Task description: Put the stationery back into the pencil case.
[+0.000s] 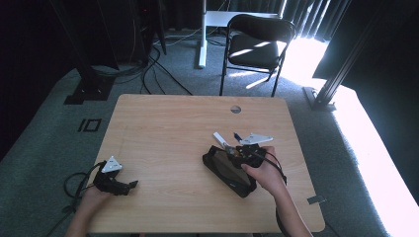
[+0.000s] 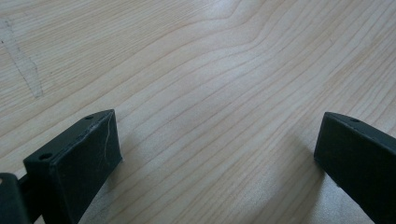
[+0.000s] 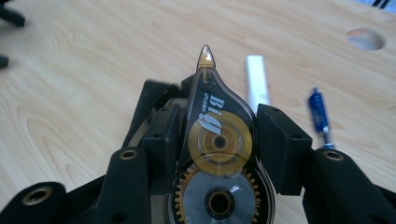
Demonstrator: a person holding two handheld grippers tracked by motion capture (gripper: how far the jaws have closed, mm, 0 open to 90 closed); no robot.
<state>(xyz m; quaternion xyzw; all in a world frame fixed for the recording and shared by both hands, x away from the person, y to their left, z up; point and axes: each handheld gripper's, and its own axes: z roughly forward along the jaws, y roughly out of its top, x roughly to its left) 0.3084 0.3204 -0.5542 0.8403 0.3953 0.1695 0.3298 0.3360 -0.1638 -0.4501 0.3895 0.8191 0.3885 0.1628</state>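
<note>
The right gripper [image 3: 219,140] holds a correction tape roller [image 3: 217,154] between its jaws, above a black pouch [image 1: 228,170] on the surface [image 1: 168,138]. The left gripper [image 2: 219,149] rests with its jaws open.

Both grippers matte black: left gripper [image 1: 129,186], right gripper [image 1: 232,150]. Grey three-cornered plate on each, black cable trailing. Blocky jaws with round screw holes; forearms bare.

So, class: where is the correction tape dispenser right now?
The correction tape dispenser sits clamped in the right claw, above the black pouch, right of the table's middle.
</note>
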